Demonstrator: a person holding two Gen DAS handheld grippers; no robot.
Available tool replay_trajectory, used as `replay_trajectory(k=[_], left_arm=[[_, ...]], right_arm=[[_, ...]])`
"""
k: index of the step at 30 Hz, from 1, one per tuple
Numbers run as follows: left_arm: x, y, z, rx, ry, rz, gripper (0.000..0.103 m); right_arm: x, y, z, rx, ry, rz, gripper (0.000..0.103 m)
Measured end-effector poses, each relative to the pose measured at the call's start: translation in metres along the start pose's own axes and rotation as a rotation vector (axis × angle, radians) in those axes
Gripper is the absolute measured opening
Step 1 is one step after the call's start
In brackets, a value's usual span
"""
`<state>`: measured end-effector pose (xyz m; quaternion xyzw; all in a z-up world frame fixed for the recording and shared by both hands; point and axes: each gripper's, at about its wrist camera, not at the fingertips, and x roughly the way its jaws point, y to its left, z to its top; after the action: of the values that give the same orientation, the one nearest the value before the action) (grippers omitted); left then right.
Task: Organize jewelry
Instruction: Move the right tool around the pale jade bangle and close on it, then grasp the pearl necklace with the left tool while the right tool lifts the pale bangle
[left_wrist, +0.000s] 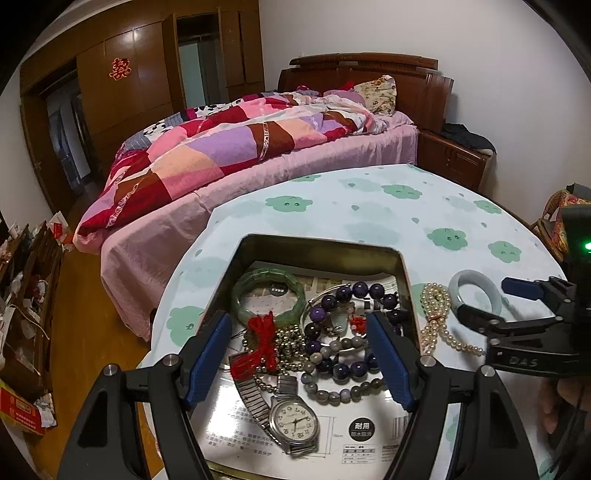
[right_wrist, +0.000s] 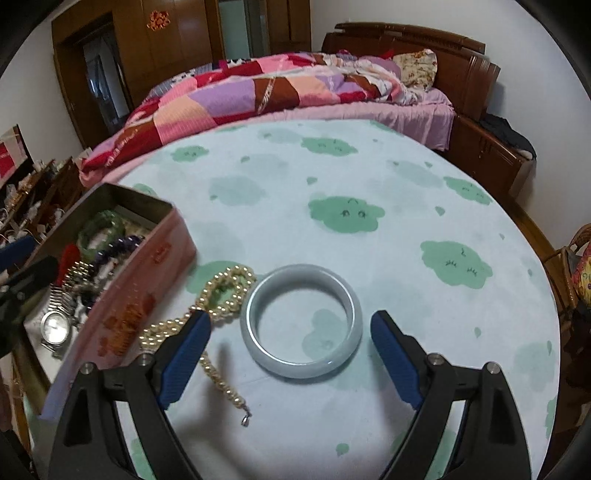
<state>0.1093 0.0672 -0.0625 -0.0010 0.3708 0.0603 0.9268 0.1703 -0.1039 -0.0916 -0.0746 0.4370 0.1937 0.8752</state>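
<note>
Right wrist view, right claw (right_wrist: 290, 334) open around pale bangle (right_wrist: 301, 321), left claw (left_wrist: 299, 332) open over tin (left_wrist: 321, 242).

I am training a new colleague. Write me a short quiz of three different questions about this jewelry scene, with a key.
1. True or false: the pale bangle lies inside the tin box.
2. Which piece lies on the tablecloth beside the bangle: A) wristwatch, B) pearl necklace, C) green bangle?
3. Fill in: the right gripper hovers with its fingers ____ on either side of the bangle.

Key: 1 false; 2 B, the pearl necklace; 3 open.
</note>
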Motion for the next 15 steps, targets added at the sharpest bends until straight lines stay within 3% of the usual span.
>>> replay_trajectory(k=[5,8,15], left_arm=[[-0.001,-0.009,0.000,0.023,0.001,-0.014,0.075],[-0.003,-0.013,0.000,0.035,-0.002,-0.025,0.075],[-0.010,-0.031,0.002,0.070,-0.019,-0.076,0.075]], right_arm=[[0.014,0.003,0.000,-0.023,0.041,-0.028,0.089],[0.013,0.000,-0.003,-0.028,0.033,-0.045,0.078],[0.001,-0.015,-0.010,-0.013,0.024,-0.046,0.077]])
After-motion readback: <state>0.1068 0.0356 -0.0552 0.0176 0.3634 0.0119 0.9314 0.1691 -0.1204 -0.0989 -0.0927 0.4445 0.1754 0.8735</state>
